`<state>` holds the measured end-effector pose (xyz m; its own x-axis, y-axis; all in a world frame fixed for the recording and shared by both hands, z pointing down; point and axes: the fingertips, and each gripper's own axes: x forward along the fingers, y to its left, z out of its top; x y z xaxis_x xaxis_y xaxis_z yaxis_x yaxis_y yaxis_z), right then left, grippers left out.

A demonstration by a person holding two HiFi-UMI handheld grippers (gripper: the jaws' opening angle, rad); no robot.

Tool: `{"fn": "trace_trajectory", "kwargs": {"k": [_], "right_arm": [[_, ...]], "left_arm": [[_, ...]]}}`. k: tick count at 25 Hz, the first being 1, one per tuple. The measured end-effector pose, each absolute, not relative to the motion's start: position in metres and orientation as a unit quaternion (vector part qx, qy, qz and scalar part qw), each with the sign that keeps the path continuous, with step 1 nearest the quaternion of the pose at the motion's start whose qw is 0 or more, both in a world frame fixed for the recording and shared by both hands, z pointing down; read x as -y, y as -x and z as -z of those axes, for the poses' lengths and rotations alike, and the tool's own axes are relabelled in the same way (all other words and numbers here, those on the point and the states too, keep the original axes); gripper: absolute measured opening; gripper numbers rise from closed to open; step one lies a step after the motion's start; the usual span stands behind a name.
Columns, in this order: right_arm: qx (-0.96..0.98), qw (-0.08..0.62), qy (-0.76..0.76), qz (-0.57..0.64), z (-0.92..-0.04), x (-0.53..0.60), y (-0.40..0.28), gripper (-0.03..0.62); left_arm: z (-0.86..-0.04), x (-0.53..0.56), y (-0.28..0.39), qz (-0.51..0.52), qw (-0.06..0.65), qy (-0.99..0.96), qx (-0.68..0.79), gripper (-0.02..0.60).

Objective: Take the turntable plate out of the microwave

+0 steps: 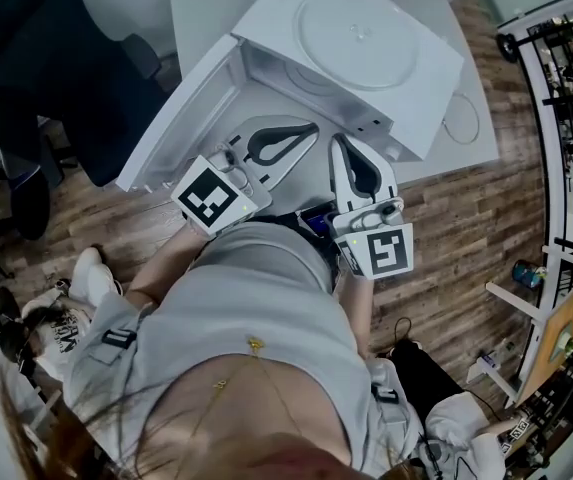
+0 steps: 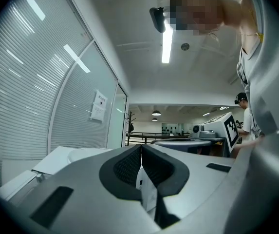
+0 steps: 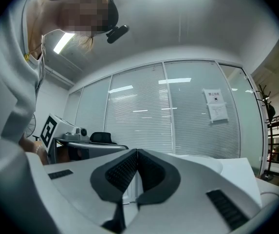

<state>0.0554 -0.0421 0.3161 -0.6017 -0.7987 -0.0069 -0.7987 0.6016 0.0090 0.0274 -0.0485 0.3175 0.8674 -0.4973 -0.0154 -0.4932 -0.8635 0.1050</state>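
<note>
The round glass turntable plate (image 1: 356, 30) lies flat on top of the white microwave (image 1: 421, 93). The microwave door (image 1: 176, 118) hangs open to the left. Both grippers are held level just in front of the open cavity, side by side. My left gripper (image 1: 311, 128) is shut with nothing between its pads, and my right gripper (image 1: 338, 140) is shut and empty too. In the left gripper view the closed left gripper (image 2: 140, 147) has the plate (image 2: 88, 153) beyond it at the left. In the right gripper view the closed right gripper (image 3: 137, 152) has the plate (image 3: 202, 161) at the right.
The microwave stands on a white table (image 1: 201, 8). A thin ring (image 1: 461, 126) lies on the table to its right. A black office chair (image 1: 56, 58) stands at the left and a black rack (image 1: 566, 88) at the right. Another person (image 2: 244, 116) stands far off.
</note>
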Motion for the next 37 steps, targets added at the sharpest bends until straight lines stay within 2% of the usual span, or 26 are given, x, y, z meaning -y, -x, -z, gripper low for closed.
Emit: {"fn": "trace_trajectory", "kwargs": {"k": [37], "right_arm": [[-0.895,-0.028,0.445,0.005,-0.330,0.049,-0.054,0.017]], "left_arm": [[-0.333,0.055,-0.026,0.005,0.064,-0.964,0.257,0.031]]}}
